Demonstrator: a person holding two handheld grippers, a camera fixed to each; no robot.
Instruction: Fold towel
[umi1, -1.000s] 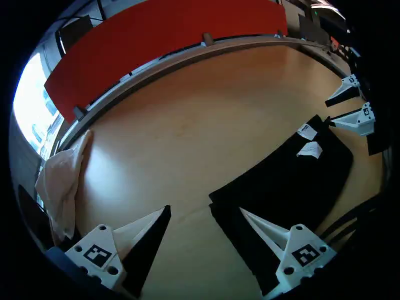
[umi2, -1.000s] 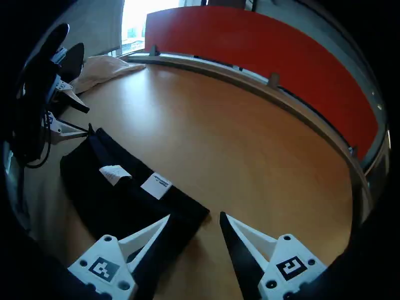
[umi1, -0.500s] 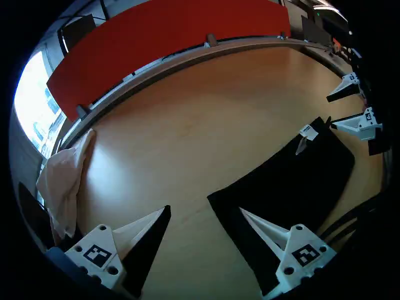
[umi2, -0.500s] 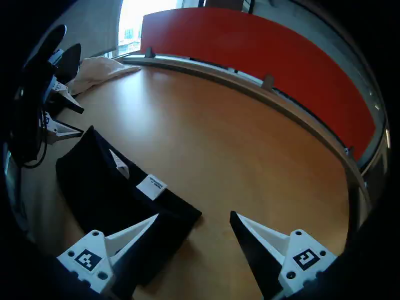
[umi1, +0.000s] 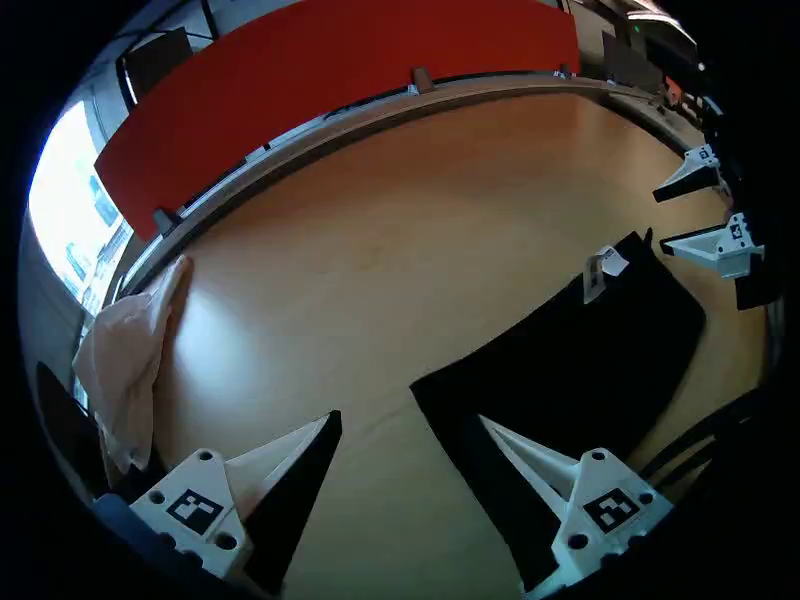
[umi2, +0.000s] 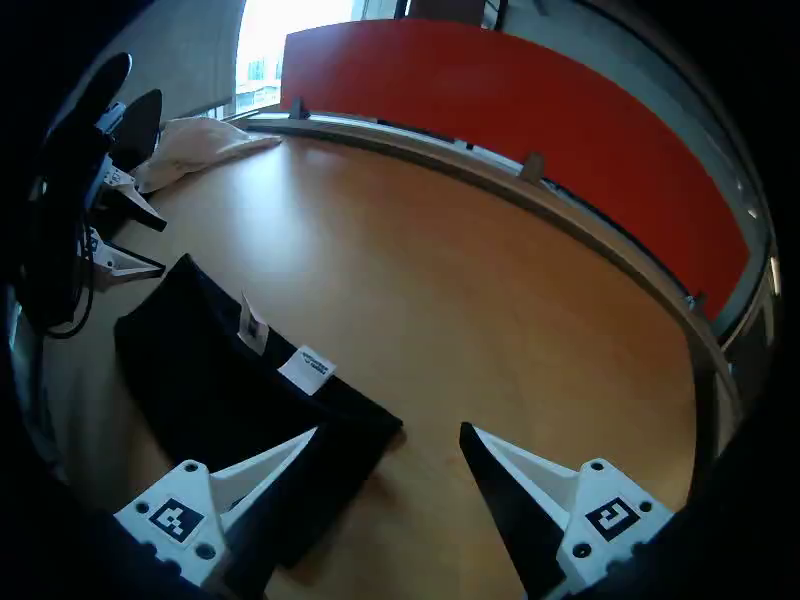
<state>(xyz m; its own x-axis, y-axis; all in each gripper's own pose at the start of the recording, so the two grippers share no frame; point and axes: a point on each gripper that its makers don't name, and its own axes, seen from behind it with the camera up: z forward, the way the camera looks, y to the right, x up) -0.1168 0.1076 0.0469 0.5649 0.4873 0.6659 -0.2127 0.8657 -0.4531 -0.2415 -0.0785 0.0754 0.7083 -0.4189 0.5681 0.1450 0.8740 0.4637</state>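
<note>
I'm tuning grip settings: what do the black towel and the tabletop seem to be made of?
The black towel looks like soft matte fabric, possibly cotton: it lies limp in flat layers, with white tags. The tabletop looks like smooth wood or wood-look laminate, semi-gloss: warm tone, window glare.

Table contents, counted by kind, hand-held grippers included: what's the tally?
Black towel: 1
Cream cloth: 1
White labels on the towel: 2
Hand-held grippers: 2, the left hand-held gripper and the right hand-held gripper
Total: 6

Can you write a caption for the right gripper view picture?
Open right gripper beside a folded black towel on the wooden table.
</note>
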